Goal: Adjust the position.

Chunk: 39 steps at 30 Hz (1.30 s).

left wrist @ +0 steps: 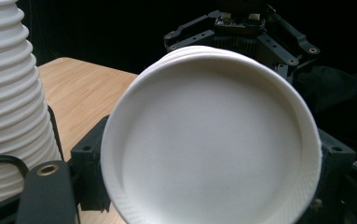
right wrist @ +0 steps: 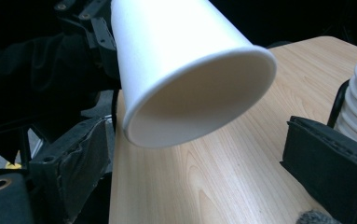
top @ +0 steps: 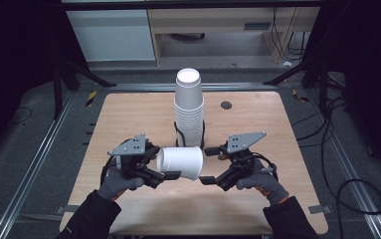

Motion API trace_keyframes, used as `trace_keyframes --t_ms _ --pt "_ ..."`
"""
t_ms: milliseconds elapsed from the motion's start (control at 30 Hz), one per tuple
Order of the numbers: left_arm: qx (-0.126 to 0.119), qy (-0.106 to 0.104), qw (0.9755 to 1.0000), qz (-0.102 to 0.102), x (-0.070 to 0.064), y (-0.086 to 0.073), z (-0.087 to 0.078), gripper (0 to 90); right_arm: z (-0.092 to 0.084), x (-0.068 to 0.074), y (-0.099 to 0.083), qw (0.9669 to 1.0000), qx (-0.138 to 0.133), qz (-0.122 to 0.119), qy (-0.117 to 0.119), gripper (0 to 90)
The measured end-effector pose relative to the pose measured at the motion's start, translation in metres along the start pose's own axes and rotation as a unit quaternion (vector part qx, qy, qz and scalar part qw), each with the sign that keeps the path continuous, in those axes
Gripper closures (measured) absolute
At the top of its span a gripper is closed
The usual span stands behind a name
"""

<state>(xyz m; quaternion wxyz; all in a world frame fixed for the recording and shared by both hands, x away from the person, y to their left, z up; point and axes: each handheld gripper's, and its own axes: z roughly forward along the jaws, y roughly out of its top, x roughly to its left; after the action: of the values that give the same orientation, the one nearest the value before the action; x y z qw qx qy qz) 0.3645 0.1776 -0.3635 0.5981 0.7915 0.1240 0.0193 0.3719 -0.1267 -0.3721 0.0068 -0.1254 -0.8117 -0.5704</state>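
left gripper (top: 162, 169) jaws clamped on sideways white paper cup (top: 180, 162) (base end) | right gripper (top: 209, 165) jaws wide, flanking the rim | cup stack (top: 188, 107) just behind

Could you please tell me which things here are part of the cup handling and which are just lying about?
In use: single paper cup, held sideways by left gripper; cup stack; right gripper, open.

Lying about: cables on the floor; cabinet behind.

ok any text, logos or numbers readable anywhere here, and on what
None can be read.
The held paper cup and the cup stack are plain white.
The grey plates on the left gripper and right gripper show holes, no lettering.
The yellow-black marking beside the table has no words.
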Motion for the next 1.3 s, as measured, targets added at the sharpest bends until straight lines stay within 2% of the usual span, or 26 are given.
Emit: trace_keyframes --t_ms 167,667,1300 --pt "0.0 -0.005 1.0 0.002 -0.001 0.0 0.002 20.5 0.001 0.0 0.001 1.0 -0.006 0.002 0.007 7.2" --pt "0.004 -0.022 0.9997 0.011 -0.006 0.001 0.01 20.6 0.009 0.003 0.0 0.9998 0.01 -0.006 0.016 7.5" --pt "0.003 -0.031 0.9993 0.02 -0.012 0.001 0.017 21.0 0.015 0.004 -0.002 0.9993 0.017 -0.007 0.032 6.7"
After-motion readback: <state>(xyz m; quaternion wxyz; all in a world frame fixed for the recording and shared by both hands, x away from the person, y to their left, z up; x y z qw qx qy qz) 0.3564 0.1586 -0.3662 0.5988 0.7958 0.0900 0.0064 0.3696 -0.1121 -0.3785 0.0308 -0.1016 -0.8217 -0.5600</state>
